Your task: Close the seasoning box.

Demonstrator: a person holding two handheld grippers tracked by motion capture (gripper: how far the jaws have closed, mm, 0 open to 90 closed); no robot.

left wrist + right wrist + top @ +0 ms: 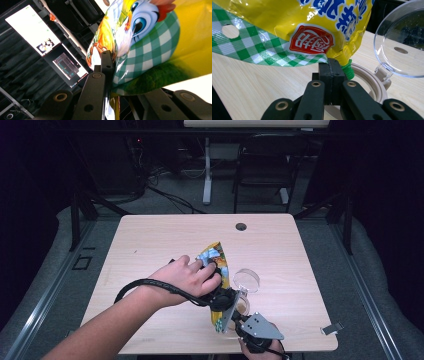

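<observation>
The yellow snack bag [294,27] hangs above the near middle of the bench [150,240], tilted over the open jar [375,85], held at both ends. The right claw [331,66] is clenched on the bag's lower corner, beside a green tip there; the left claw [108,62] is clamped on the bag's checked upper part. The likely trouble is slippage — the film is glossy, crinkled and thin, so a pinched corner could slide out or tear, spilling contents onto the bench instead of the jar. The jar's beige rim is round and hard, its clear hinged lid [402,40] stands up right beside the bag — a nudge could tip it shut. The bench is pale matte wood grain.
</observation>
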